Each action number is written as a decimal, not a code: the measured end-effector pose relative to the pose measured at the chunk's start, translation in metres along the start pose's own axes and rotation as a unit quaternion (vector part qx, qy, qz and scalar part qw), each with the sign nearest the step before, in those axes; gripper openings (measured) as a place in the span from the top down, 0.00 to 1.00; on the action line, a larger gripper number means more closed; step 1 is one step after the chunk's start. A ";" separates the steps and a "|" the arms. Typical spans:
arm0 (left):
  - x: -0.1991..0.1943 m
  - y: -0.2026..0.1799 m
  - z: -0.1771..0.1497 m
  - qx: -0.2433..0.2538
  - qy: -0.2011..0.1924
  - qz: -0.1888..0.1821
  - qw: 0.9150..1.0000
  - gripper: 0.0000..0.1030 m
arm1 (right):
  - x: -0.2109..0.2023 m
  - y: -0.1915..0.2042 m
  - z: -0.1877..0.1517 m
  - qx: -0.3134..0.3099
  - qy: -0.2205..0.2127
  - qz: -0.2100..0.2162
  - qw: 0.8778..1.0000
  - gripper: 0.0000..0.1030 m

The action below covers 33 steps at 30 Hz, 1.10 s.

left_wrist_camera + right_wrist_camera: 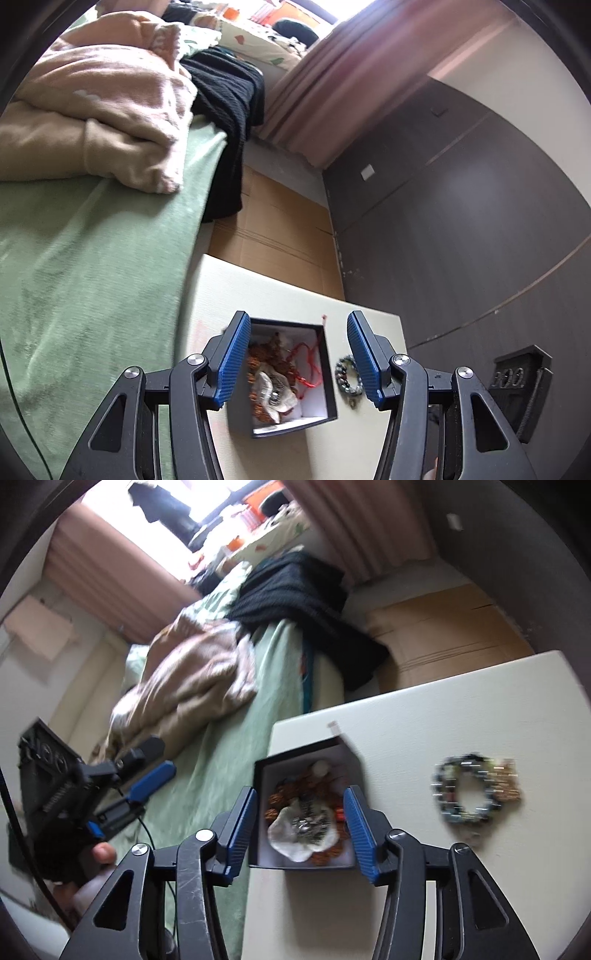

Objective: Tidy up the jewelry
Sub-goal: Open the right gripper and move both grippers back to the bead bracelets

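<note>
A small black box (328, 373) with a white inside stands open on a cream table (258, 291). It holds amber beads, a red cord and a clear bag with a silver piece (273, 391). A dark beaded bracelet (347, 376) lies on the table right of the box. My left gripper (297, 360) is open and empty above the box. In the right wrist view my right gripper (300, 832) is open and empty over the same box (260, 812). The bracelet (465, 794) lies to its right with a gold piece (508, 782) beside it. The left gripper (147, 782) shows at the left.
A bed with a green cover (92, 266) borders the table's left side, with pink bedding (110, 110) and a black knit garment (229, 110). Flat cardboard (280, 229) lies on the floor beyond the table. A dark wardrobe (461, 221) stands to the right.
</note>
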<state>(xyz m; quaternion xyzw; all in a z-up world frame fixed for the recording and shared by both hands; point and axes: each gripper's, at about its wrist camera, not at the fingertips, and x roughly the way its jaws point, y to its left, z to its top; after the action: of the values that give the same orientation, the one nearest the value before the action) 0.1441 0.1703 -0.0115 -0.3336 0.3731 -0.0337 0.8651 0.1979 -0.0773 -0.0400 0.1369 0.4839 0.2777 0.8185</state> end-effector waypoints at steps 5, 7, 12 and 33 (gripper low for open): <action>0.012 -0.028 -0.013 0.037 0.017 0.000 0.999 0.46 | -0.037 -0.033 -0.013 0.027 -0.039 -0.038 0.998 0.40; 0.017 -0.042 -0.021 0.059 0.019 0.008 0.998 0.46 | -0.048 -0.046 -0.016 0.034 -0.047 -0.049 0.997 0.36; 0.035 -0.078 -0.042 0.117 0.032 0.018 0.992 0.36 | -0.081 -0.080 -0.023 0.066 -0.069 -0.067 0.993 0.20; 0.118 -0.152 -0.101 0.216 0.097 0.061 0.970 0.11 | -0.124 -0.179 -0.026 0.138 -0.047 -0.135 0.980 0.00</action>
<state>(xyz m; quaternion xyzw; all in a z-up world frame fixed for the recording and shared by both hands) 0.1905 -0.0391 -0.0438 -0.1104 0.4584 -0.0929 0.8770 0.1858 -0.2959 -0.0520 0.1950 0.4927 0.0889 0.8434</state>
